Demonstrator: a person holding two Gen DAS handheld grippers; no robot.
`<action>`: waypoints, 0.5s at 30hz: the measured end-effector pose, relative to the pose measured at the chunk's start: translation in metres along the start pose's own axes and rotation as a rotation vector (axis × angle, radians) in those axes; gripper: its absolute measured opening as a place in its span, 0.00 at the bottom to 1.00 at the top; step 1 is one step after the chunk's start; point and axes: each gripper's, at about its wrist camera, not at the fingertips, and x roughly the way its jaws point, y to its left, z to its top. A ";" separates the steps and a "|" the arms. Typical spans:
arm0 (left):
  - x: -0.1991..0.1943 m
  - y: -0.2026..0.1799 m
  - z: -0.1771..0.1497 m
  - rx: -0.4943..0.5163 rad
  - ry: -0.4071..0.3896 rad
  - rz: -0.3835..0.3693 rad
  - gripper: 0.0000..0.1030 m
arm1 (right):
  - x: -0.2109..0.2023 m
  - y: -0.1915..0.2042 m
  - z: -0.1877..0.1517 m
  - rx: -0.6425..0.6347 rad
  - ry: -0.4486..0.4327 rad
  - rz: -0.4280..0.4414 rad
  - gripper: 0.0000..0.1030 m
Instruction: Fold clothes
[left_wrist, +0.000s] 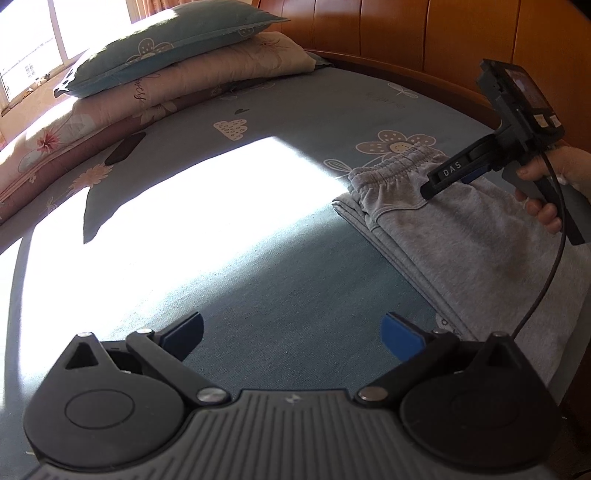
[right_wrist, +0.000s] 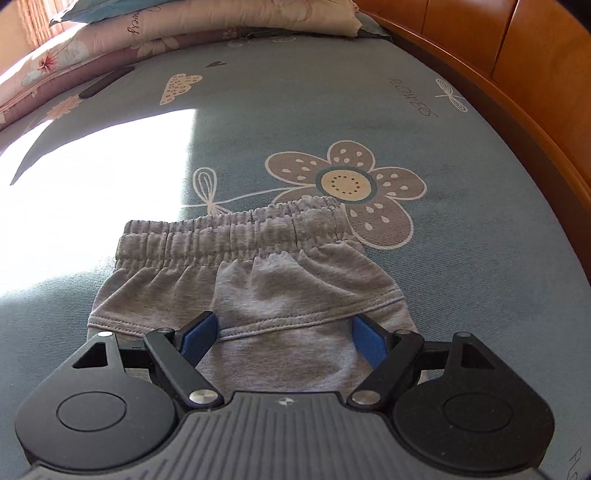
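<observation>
- Nearest the left wrist camera, the left gripper (left_wrist: 291, 334) has its black arms and blue pads spread wide over bare bedsheet, with nothing between them.
- Blue-grey cotton bedsheet (left_wrist: 280, 280) with printed flowers covers the bed; a bright patch of sunlight lies across its middle.
- Folded grey jersey sweatpants (right_wrist: 258, 291) lie flat on the sheet to the right of the left gripper, elastic waistband at the far end, just beside a large printed flower (right_wrist: 347, 184).
- Over the garment's upper part, the right gripper (right_wrist: 284, 339) stands with jaws wide apart above the cloth, its pads not pinching it; a hand (left_wrist: 543, 192) holds its handle.
- Farther back, a teal flowered pillow (left_wrist: 166, 40) rests on a folded cream and pink quilt (left_wrist: 110, 107).
- Behind all, an orange wooden headboard (left_wrist: 424, 33).
</observation>
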 end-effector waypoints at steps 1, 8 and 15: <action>0.000 0.001 -0.001 0.001 0.001 0.003 0.99 | -0.006 0.001 -0.001 0.007 -0.015 0.007 0.81; 0.003 0.007 -0.002 -0.006 0.006 0.016 0.99 | -0.010 0.018 -0.009 -0.029 -0.040 0.025 0.83; 0.003 0.008 -0.003 -0.007 0.005 0.027 0.99 | -0.011 0.032 0.001 -0.041 -0.063 0.070 0.83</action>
